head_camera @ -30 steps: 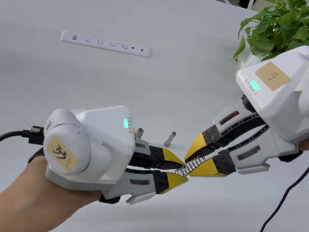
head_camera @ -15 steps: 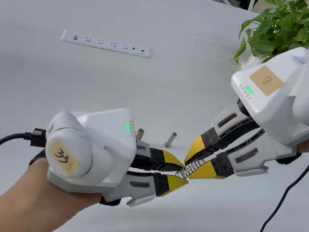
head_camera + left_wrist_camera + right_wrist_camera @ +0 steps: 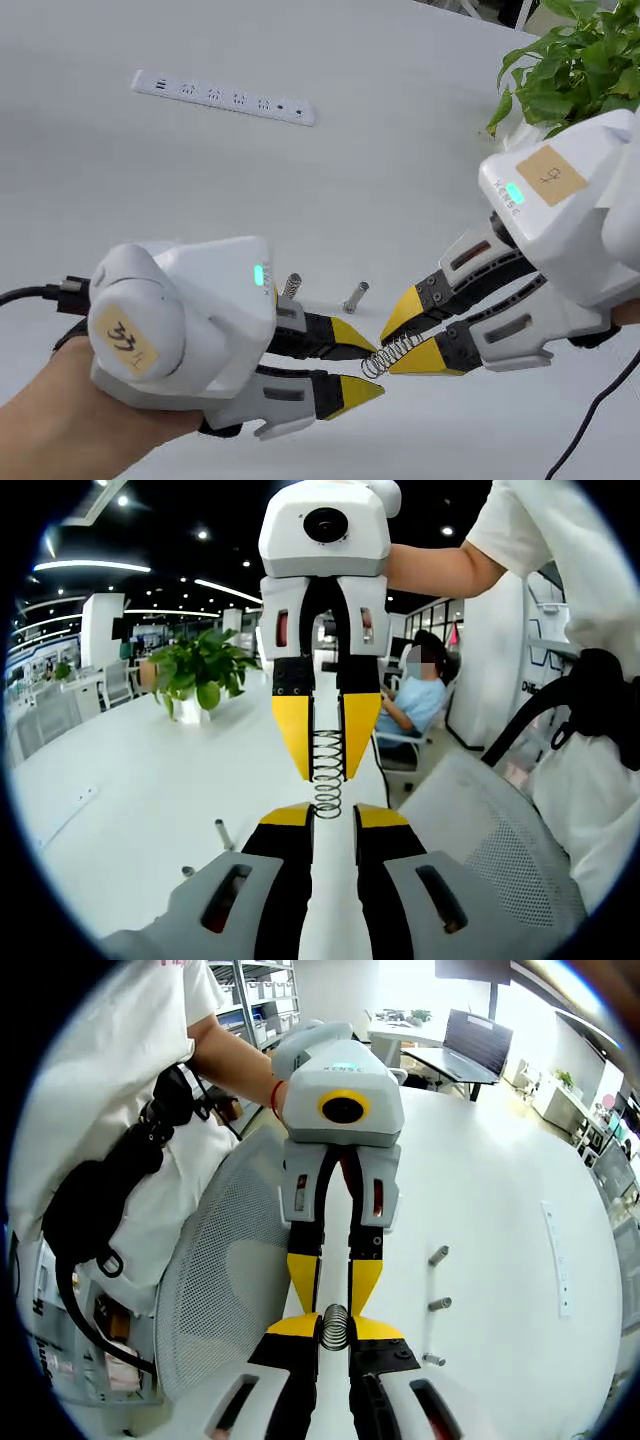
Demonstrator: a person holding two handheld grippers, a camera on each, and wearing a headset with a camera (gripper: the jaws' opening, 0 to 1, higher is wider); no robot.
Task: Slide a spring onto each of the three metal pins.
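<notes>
A small steel spring (image 3: 392, 352) hangs in the air with my right gripper (image 3: 388, 354) shut on it, its yellow-tipped jaws pinching the coil from both sides. Facing it tip to tip, my left gripper (image 3: 381, 365) stands slightly open, and the spring's free end reaches in between its jaws. In the left gripper view the spring (image 3: 326, 770) runs from the right gripper (image 3: 326, 775) down to my own jaws. On the table behind, one pin (image 3: 291, 286) stands up and looks ribbed. Another pin (image 3: 354, 297) lies tilted. Three pins (image 3: 440, 1303) lie on the table in the right gripper view.
A white power strip (image 3: 222, 97) lies at the far left of the white table (image 3: 400, 180). A potted plant (image 3: 575, 60) stands at the far right. A black cable (image 3: 590, 410) trails at the lower right. A mesh chair (image 3: 230, 1270) is beside the table.
The head view has shifted slightly. My left gripper sits a little lower and its jaws look a touch wider apart. The spring stays in my right gripper.
</notes>
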